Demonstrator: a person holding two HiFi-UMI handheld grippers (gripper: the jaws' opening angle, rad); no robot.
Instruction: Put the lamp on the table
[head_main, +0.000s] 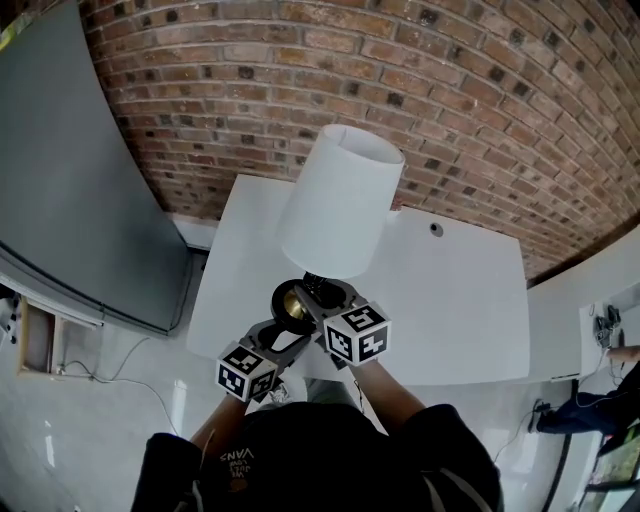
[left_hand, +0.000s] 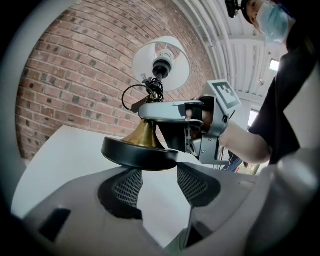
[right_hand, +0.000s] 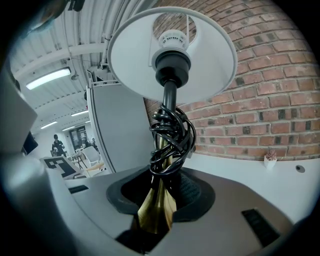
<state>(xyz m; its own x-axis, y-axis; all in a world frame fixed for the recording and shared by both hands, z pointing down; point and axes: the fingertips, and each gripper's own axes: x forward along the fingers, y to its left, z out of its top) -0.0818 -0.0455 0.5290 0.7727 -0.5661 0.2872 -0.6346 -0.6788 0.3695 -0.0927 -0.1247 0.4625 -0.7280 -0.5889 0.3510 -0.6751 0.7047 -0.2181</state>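
1. Jaws of the right gripper are clamped on the brass stem of the lamp, just under the coiled black cord
2. On the left gripper the jaws stand apart and grip nothing; the round black base lies across their tips
3. Lamp is over the near-left part of the white tabletop, inside its near edge, with its white shade leaning toward the brick wall; whether the base touches the surface I cannot tell
4. Bare white surface spreads to the right and back to the wall, where a small round fitting sits; a grey panel stands close off the left edge
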